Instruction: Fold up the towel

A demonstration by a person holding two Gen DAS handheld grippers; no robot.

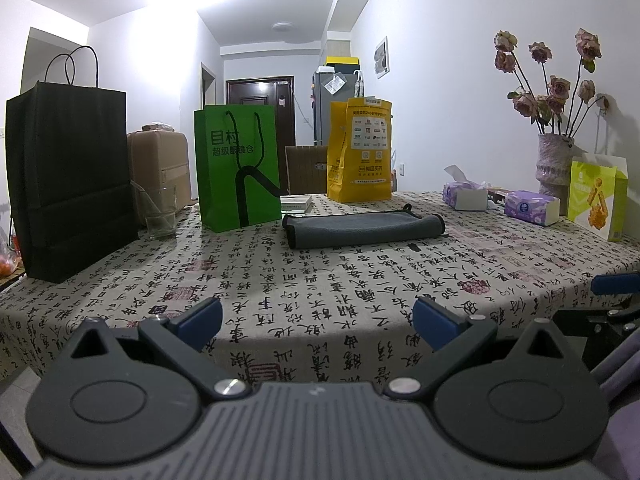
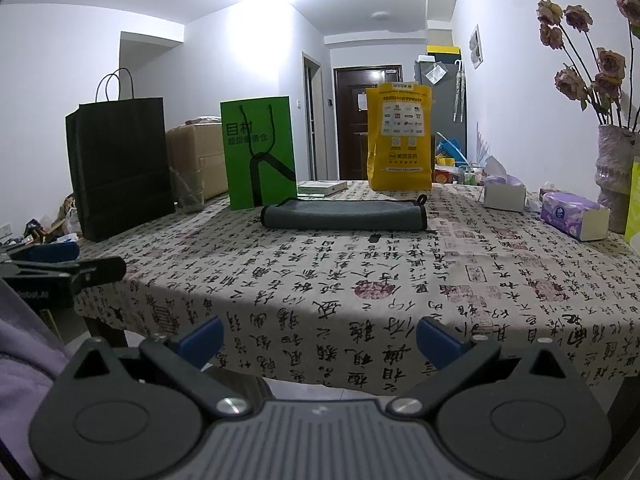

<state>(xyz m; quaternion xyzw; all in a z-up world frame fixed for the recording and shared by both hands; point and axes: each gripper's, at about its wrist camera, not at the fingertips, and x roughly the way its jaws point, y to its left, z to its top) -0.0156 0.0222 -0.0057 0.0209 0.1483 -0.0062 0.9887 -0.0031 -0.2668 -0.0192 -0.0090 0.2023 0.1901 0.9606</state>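
Both wrist views low, facing table (image 1: 320,280)

In your left wrist view, the right claw (image 1: 616,300) is cut off by the right edge, so you cannot tell how its jaws stand. In your right wrist view, the left claw (image 2: 60,268) runs off the left edge the same way. The green bag (image 1: 238,166) hides part of the white box (image 1: 297,203) behind it. The black bag (image 1: 72,180) covers the left side of the suitcase (image 1: 162,164). In the right wrist view, the vase (image 2: 616,172) and the yellow-green carton (image 2: 633,204) are clipped at the right edge. The print on the yellow bag (image 2: 400,136) is too small to read.
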